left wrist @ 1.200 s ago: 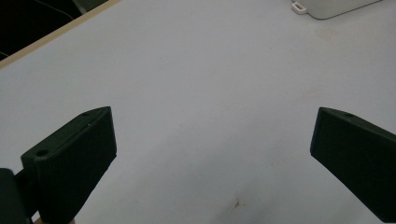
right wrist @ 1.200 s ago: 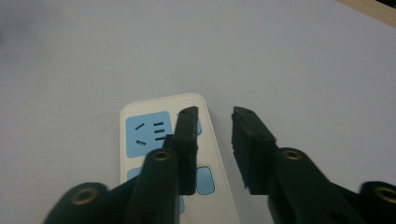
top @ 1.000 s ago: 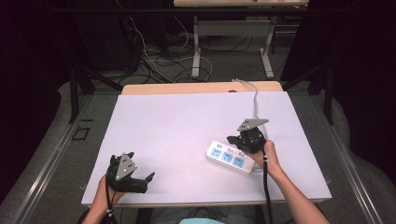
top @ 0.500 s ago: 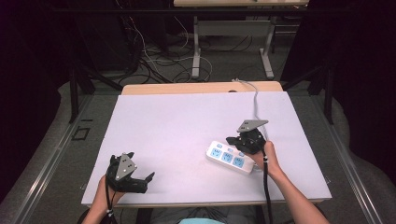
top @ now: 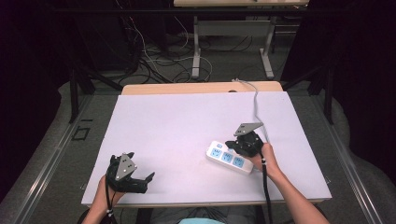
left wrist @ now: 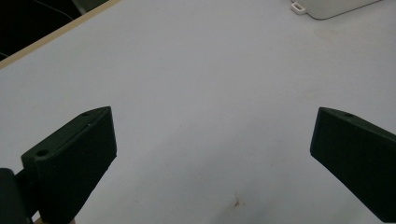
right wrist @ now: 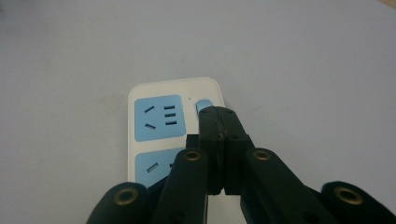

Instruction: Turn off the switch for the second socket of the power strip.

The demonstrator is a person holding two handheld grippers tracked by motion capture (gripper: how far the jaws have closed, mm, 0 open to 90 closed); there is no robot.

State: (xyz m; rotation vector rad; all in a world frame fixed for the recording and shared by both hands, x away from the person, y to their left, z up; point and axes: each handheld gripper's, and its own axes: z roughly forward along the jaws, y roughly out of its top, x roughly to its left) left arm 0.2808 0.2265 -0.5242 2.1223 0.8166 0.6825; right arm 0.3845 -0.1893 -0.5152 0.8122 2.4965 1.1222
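Strip: white power strip (top: 230, 158) lies right of centre in the high view, angled, its cord (top: 255, 99) running to the table's far edge.
Right gripper: right gripper (right wrist: 215, 116) has its jaws pressed together, tips over the small blue switch (right wrist: 202, 104) at the strip's end.
Left gripper: left gripper (left wrist: 212, 154) stands wide, holding nothing, at lower left.
Risk: closed tips may slide off the small switch, or a slanted push may skid the unbraced strip across the smooth table (top: 177, 126).

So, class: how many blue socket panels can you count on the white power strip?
3, in a row along the power strip: one at its left end, one in the middle, one nearest the right tongs, which may hide part of the strip.
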